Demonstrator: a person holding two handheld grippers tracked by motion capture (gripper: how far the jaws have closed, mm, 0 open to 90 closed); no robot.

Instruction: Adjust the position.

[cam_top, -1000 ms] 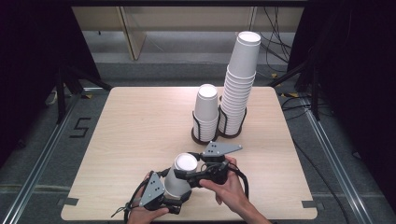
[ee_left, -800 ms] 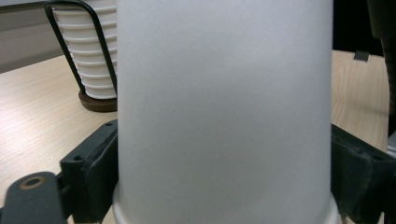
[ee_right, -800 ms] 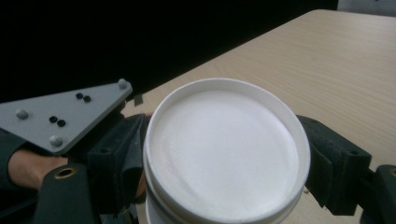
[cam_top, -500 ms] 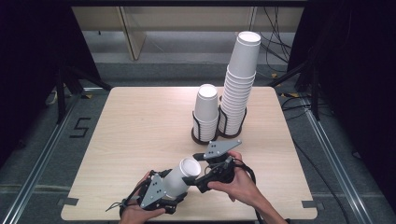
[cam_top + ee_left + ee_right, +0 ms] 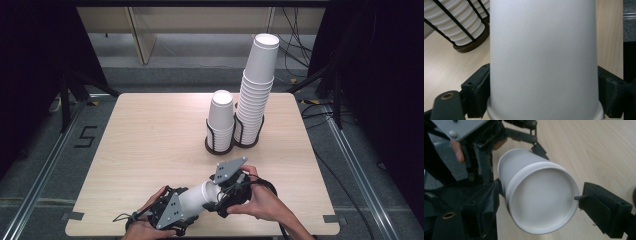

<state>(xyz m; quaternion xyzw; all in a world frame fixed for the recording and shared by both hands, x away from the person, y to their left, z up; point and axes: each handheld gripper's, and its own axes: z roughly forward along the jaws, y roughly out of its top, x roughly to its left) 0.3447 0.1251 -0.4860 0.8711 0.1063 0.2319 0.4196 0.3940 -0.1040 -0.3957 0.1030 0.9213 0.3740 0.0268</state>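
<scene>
1. The table [image 5: 150, 150] is a pale wooden top carrying the whole scene, and the work sits at its six o'clock edge, close to the person.
2. The tall stack of cups [image 5: 257, 85] stands at about one o'clock from the table's middle, upside down in a black wire holder [image 5: 248, 142]. It leans slightly, so a knock could topple it.
3. The short stack [image 5: 220, 117] stands in its own holder, touching the tall one's holder on its nine o'clock side.
4. The paper cup [image 5: 200, 197] lies on its side between the two grippers, tilted, with its base toward two o'clock.
5. The left gripper [image 5: 544, 100] has just been closing, and its jaws now press the cup's wall on both sides near the rim.
6. The right gripper [image 5: 536, 205] has its jaws standing apart on either side of the cup's base, the pads not yet pressing.
7. Risks, as I judge them: thin paper may crumple under the left clamp. If the right jaws close off-centre, the cup could twist out. If two cups are nested, pulling could jerk them apart suddenly.
</scene>
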